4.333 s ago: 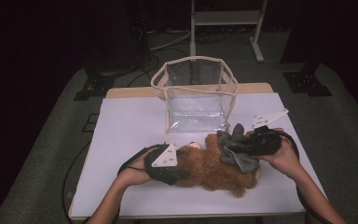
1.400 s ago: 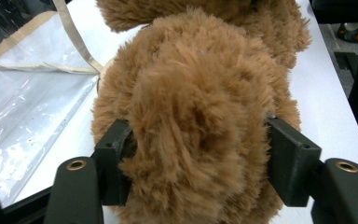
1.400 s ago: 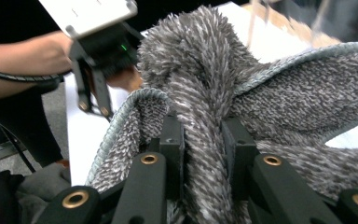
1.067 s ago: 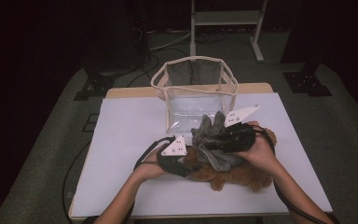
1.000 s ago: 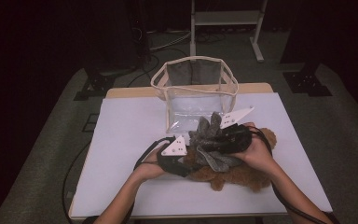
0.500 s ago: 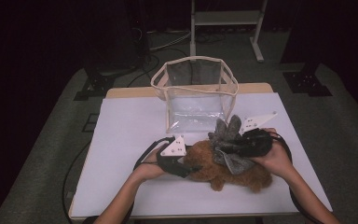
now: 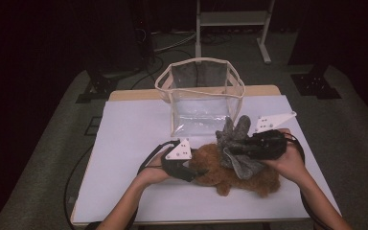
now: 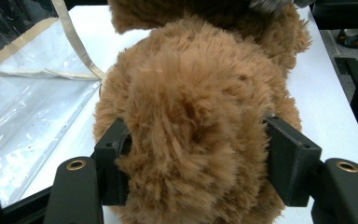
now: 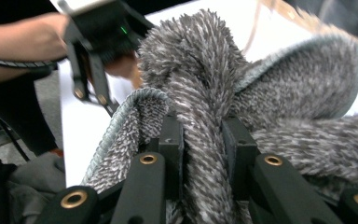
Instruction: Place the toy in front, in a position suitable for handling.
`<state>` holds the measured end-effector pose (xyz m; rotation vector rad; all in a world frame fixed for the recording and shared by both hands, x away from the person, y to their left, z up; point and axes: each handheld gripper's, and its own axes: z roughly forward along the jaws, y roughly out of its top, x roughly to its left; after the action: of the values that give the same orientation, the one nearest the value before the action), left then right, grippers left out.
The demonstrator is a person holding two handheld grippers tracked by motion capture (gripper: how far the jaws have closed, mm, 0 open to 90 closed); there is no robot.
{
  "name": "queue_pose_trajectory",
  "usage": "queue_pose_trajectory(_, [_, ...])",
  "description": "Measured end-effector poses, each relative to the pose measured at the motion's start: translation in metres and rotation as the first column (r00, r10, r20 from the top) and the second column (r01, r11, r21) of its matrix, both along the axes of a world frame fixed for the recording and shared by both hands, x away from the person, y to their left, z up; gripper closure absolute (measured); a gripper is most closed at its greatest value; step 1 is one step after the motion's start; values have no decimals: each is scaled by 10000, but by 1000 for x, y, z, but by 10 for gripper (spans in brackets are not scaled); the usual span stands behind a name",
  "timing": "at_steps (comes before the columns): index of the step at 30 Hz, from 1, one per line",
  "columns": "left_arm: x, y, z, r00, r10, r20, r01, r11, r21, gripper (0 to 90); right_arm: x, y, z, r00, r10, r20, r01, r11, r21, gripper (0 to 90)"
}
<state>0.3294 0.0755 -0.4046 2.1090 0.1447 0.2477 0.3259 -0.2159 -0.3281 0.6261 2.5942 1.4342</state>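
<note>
A brown plush toy (image 7: 256, 181) lies on the white table (image 7: 129, 134), right of centre near the front. My left gripper (image 7: 194, 170) comes in from the left and is shut on a fluffy part of the plush toy (image 8: 191, 116), a jaw pressed into each side of the fur. My right gripper (image 7: 231, 151) hovers over the toy, pointing left. It is shut on a fold of grey fuzzy cloth (image 7: 235, 136) that fans out above the toy. In the right gripper view the grey cloth (image 9: 200, 70) is pinched between the two pads.
A clear plastic bag (image 7: 199, 103) with beige trim stands open just behind the toy, and its wall (image 8: 28, 116) lies close to my left gripper. A metal stand (image 7: 230, 19) and cables (image 7: 167, 45) are on the dark floor beyond the table.
Over the last second my right gripper has carried the grey cloth to the right, above the toy. My left gripper has kept its hold and stayed in place.
</note>
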Motion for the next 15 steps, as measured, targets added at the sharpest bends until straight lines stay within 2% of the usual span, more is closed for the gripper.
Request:
queue_pose_trajectory(4, [0, 0, 0, 10000, -14, -6, 14, 10000, -40, 343, 4, 24, 5, 9989, 450, 160, -448, 9989, -155, 722])
queue_pose_trajectory(8, [0, 1, -1, 10000, -17, 7, 17, 10000, -31, 334, 12, 39, -7, 9987, 506, 46, -501, 9952, -835, 721])
queue_pose_trajectory(9, [0, 2, -1, 10000, -13, 11, 13, 10000, 1, 326, 14, 39, -13, 9991, 415, 4, -412, 9934, -1071, 721])
queue_pose_trajectory(10, [1, 2, -1, 10000, -16, 26, 16, 10000, -4, 314, 16, 36, -19, 9994, 342, -94, -350, 9935, -1079, 721])
queue_pose_trajectory(15, [2, 3, -2, 10000, 49, -80, -50, 9999, -162, 244, 19, 9, -35, 9979, -23, -652, -9, 9988, -495, 722])
